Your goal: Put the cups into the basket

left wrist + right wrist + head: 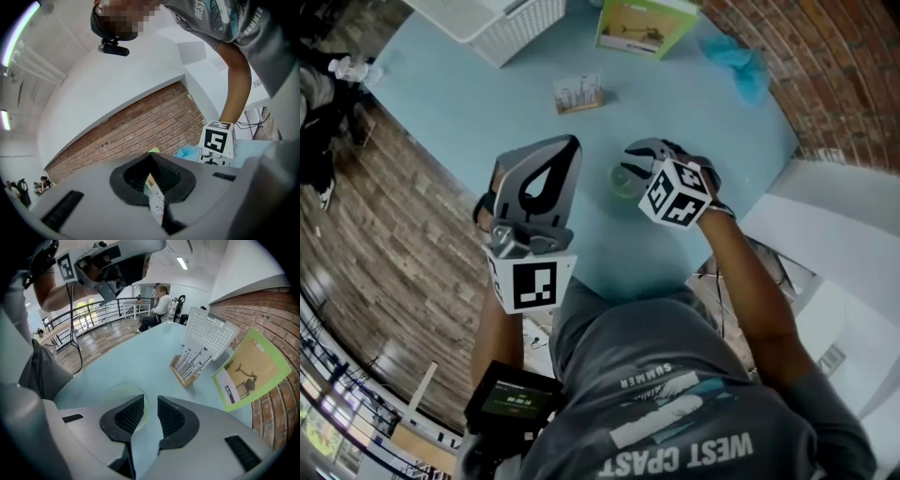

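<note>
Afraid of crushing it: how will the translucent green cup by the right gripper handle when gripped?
The cup looks thin and see-through, so probably light plastic that flexes under a hard squeeze. It stands upright on the smooth table, so a sideways nudge from the right gripper might slide or tip it.

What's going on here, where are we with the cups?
A person works two hand-held grippers over a blue table. The right gripper is open, jaws at the rim of a clear cup standing on the table, not yet closed on it. The left gripper is shut, empty, raised above the table. The white basket waits at the far edge.
</note>
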`<state>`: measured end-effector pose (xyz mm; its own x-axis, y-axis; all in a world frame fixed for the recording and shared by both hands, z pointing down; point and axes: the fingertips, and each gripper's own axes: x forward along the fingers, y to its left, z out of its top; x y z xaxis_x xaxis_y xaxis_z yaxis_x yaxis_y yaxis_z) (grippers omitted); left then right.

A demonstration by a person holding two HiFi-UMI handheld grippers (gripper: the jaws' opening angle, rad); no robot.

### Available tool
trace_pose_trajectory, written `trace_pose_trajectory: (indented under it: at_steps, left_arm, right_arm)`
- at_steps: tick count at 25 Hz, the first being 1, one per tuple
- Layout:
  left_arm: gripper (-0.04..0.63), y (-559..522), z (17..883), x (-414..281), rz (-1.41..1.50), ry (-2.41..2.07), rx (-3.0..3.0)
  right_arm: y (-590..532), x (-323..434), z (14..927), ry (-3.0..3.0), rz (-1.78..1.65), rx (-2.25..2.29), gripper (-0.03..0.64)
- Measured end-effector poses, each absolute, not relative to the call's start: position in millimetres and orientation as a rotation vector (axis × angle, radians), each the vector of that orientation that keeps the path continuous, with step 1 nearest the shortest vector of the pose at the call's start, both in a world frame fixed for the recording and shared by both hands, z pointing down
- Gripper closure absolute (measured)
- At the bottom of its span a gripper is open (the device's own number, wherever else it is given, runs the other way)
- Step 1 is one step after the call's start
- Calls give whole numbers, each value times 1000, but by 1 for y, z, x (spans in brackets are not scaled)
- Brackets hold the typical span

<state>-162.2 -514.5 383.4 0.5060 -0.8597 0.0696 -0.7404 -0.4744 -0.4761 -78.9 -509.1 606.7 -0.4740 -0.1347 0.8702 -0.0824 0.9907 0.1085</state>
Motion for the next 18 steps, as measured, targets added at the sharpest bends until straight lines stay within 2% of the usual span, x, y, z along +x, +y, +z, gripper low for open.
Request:
trace_pose_trajectory:
  at_steps: [4, 6, 18]
  left_arm:
    - [595, -524, 388, -169, -423, 1344, -2362]
    - [595, -529, 392, -171, -422, 1349, -2366]
    - [595, -551, 396, -176, -392, 1294, -2377]
  right_arm:
    - [-506, -73, 624, -2010, -55, 102, 522]
    - [-505, -74, 625, -2007, -53, 96, 578]
    - [-523, -97, 578, -2075, -132, 196, 584]
